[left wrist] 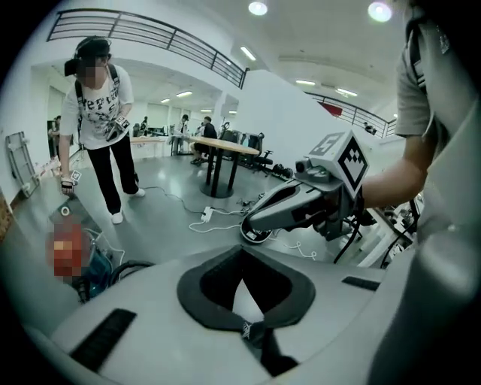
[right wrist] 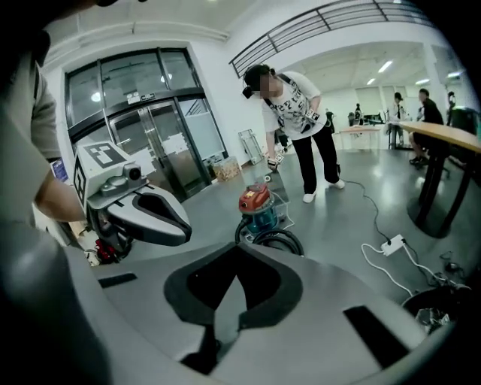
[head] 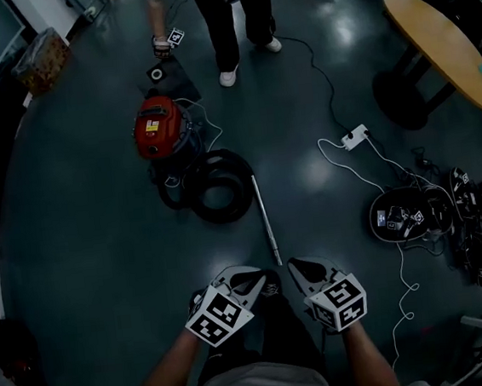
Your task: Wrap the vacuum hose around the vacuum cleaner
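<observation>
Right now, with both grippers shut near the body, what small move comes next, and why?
Probably step toward the vacuum cleaner and open the right gripper: it and the left gripper are shut and empty, while the hose lies coiled beside the cleaner, well ahead of both.

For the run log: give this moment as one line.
left gripper: jaws shut, empty | right gripper: jaws shut, empty | vacuum cleaner: on floor ahead | hose: coiled beside it, not wrapped
</observation>
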`<state>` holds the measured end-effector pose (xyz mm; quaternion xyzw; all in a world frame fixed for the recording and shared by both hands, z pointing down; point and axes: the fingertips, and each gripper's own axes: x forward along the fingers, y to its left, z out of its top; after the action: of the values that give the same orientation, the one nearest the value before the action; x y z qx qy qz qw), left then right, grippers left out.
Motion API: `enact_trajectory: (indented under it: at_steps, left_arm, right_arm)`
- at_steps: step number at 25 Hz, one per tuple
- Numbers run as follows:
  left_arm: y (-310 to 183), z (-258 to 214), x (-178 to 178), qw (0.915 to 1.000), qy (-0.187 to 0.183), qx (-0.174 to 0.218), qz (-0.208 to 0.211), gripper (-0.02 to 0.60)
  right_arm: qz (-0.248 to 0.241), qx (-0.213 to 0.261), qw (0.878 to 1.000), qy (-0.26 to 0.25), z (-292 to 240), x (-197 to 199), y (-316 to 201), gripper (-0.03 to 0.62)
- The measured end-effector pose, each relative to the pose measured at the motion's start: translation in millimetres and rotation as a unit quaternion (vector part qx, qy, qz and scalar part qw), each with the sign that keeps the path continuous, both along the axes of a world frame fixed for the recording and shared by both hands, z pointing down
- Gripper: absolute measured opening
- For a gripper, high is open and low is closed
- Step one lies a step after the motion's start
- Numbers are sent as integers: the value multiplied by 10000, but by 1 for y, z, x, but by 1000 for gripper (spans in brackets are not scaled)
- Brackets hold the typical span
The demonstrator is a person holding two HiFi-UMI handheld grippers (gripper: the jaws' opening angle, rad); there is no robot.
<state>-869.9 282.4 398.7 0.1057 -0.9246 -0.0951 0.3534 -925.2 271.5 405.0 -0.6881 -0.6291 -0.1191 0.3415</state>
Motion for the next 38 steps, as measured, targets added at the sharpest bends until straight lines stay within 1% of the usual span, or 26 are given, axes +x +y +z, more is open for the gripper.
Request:
enact_trajectory:
  at_steps: [3,6,9,12,14,19,24,28,32,38]
  left_arm:
    - [-14,-46,6,9976,-653,142,180,8]
    - [-27,-88,18,9932,-1113,52,341,8]
    - [-40,-124,33,9884,-1405,-124,569,8]
    - [-53,-152,52,9842,-1604,-313,689,8]
    - [-59,-169,64,9813,-1744,-389,714,8]
    - [-67,-204,84,9738,-2122,-458,679,8]
    - [-76,-251,83,9645,-2535,-418,619,8]
    - [-80,-281,76,9581,-2766,-385,633,8]
    - [-85,-303,75,9494,-3004,-579,709,8]
    - [-96,-318,82,9450,-3126,-609,742,8]
  right_arm:
    - [789,-339,9948,-545,-38,1,-11,6]
    - [1281,-708,9861,-792,-80,14,-23,6]
    - [1450,-897,9802,-1004,-118,41,-37,6]
    - [1475,-904,9728,-1540,-152,68,-51,6]
    - [1558,-1031,9663,-1771,-177,82,-58,6]
    - [1973,-1591,9492,-1865,-237,107,-75,6]
    - [2279,-1907,9372,-1827,-277,114,-99,6]
    - [2404,-1991,9309,-1896,-299,116,-107,6]
    - [2445,-2144,9270,-1871,-317,117,-112,6]
    - [2459,-2345,9187,-2012,-339,124,-120,6]
